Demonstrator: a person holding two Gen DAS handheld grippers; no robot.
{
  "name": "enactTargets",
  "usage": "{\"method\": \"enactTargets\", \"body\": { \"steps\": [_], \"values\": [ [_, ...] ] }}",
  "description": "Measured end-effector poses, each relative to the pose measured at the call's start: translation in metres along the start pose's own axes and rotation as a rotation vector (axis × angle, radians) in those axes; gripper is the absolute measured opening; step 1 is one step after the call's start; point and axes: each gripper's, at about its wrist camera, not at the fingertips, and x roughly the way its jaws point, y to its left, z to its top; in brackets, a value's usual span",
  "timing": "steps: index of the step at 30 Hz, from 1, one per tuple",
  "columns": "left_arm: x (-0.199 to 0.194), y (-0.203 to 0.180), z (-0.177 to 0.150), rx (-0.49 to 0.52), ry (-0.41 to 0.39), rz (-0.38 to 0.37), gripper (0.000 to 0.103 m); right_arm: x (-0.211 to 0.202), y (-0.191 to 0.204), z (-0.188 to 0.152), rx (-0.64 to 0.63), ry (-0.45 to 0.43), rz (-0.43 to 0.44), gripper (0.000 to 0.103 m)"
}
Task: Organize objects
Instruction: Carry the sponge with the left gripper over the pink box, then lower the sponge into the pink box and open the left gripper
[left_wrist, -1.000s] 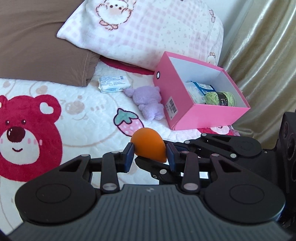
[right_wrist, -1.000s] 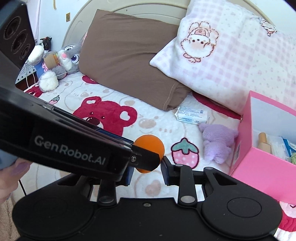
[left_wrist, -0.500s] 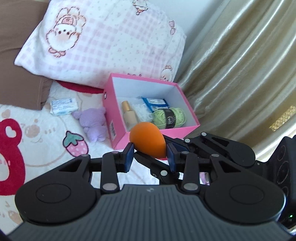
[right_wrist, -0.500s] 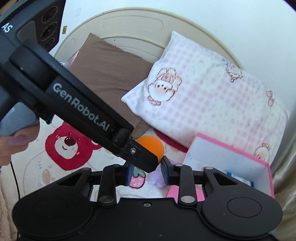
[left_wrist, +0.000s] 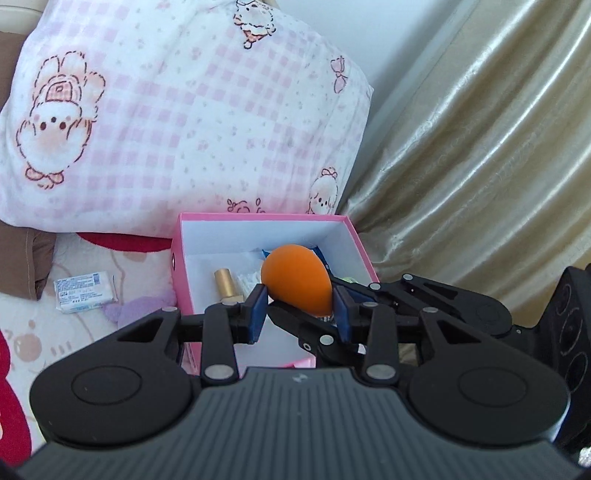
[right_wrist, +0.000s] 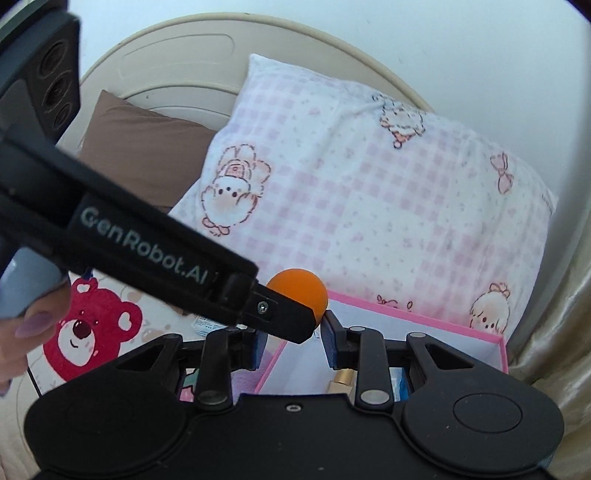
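Observation:
My left gripper is shut on an orange egg-shaped sponge and holds it above the open pink box on the bed. My right gripper also has its pads on either side of the same orange sponge, crossing the left gripper from the side. The left gripper's body fills the left of the right wrist view. In the box lie a gold-capped bottle and a blue packet, mostly hidden by the sponge.
A pink checked pillow leans behind the box, a brown pillow to its left. A small white packet and a purple plush lie left of the box. A gold curtain hangs on the right.
Both grippers have carried the orange sponge to the right, from over the bedspread to above the pink box. The box now sits directly beneath the sponge.

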Motion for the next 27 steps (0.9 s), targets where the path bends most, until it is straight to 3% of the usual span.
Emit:
{"method": "enactTargets", "body": {
  "steps": [8, 15, 20, 27],
  "values": [
    [0.096, 0.035, 0.026, -0.127, 0.056, -0.044, 0.036, 0.083, -0.07, 0.0, 0.126, 0.171, 0.037, 0.035],
    [0.166, 0.05, 0.032, -0.218, 0.112, -0.025, 0.036, 0.142, -0.103, -0.015, 0.069, 0.261, 0.027, 0.035],
    [0.19, 0.059, 0.032, -0.252, 0.136, 0.021, 0.035, 0.175, -0.123, -0.022, 0.078, 0.322, 0.096, 0.035],
    [0.208, 0.07, 0.037, -0.257, 0.166, 0.028, 0.035, 0.199, -0.131, -0.029, 0.125, 0.366, 0.115, 0.035]
  ]
}}
